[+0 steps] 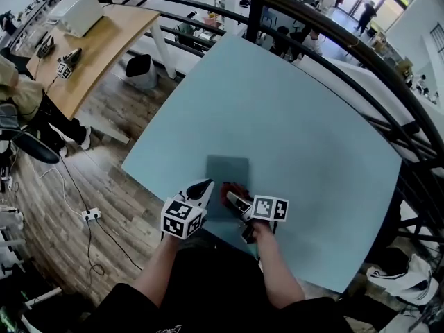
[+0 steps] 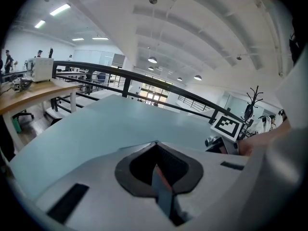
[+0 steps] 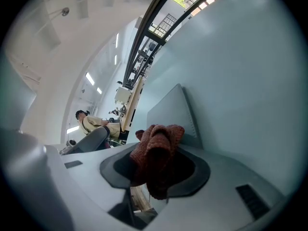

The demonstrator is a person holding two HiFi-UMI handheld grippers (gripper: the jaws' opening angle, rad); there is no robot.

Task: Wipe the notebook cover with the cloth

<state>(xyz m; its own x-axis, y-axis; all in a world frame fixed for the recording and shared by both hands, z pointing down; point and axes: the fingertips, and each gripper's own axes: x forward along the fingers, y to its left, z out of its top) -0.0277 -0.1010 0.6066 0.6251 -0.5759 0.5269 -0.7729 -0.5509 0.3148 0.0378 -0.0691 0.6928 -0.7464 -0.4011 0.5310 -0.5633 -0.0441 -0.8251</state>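
1. The left claw (image 2: 160, 178) is pressed together, pinching the thin near edge of the single grey-blue notebook (image 1: 227, 175).
2. The notebook lies flat on the pale blue counter (image 1: 305, 130), close to its near edge.
3. The right claw (image 3: 153, 173) is clamped on the one red knitted cloth (image 3: 157, 148), which bunches out past the pads.
4. The cloth sits at the notebook's near edge. Whether it touches the cover cannot be told.
5. The two claws are just beside each other.
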